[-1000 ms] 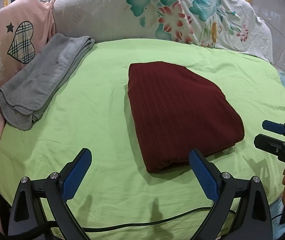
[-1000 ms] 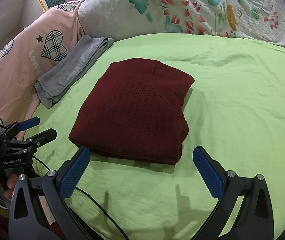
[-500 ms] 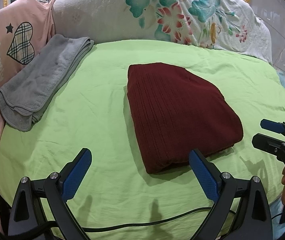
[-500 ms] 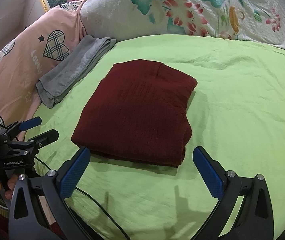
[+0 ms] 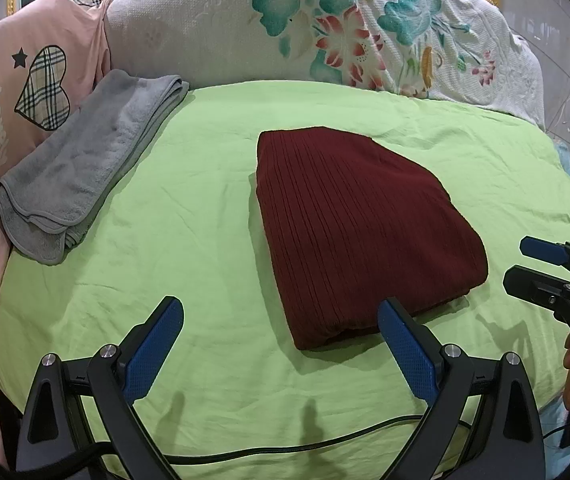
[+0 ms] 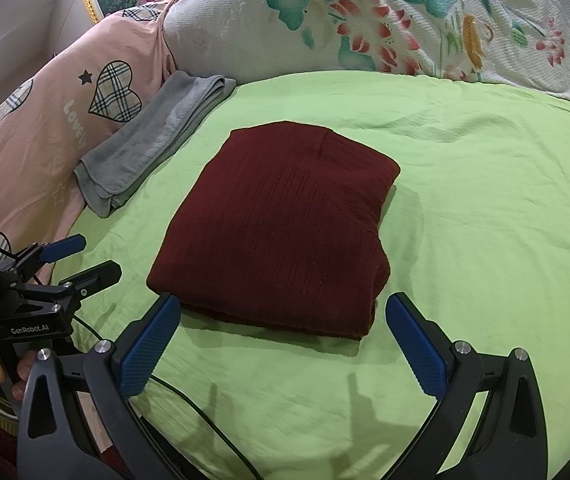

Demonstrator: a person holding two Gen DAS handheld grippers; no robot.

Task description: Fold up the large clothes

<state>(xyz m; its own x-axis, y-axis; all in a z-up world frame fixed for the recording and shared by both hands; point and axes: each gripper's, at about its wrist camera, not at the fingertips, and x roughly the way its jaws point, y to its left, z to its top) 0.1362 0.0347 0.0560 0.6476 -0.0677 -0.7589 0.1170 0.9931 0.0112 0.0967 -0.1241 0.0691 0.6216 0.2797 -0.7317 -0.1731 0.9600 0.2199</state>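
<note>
A dark red ribbed knit garment (image 5: pixel 357 236) lies folded into a thick rectangle on the light green bed sheet (image 5: pixel 189 240); it also shows in the right wrist view (image 6: pixel 285 228). My left gripper (image 5: pixel 281 344) is open and empty, hovering above the sheet just in front of the garment's near left corner. My right gripper (image 6: pixel 285 340) is open and empty, just in front of the garment's near edge. Each gripper shows in the other's view: the right one (image 5: pixel 541 268) at the far right, the left one (image 6: pixel 81 256) at the far left.
A folded grey towel (image 5: pixel 85 176) lies at the sheet's left edge against a pink pillow (image 5: pixel 9 92) with a plaid heart. A white floral quilt (image 5: pixel 325 32) is bunched along the back. A black cable (image 5: pixel 285 444) runs across the near sheet.
Both grippers have drifted slightly; the garment sits a little lower and closer in the right wrist view. Nothing was gripped or released.
</note>
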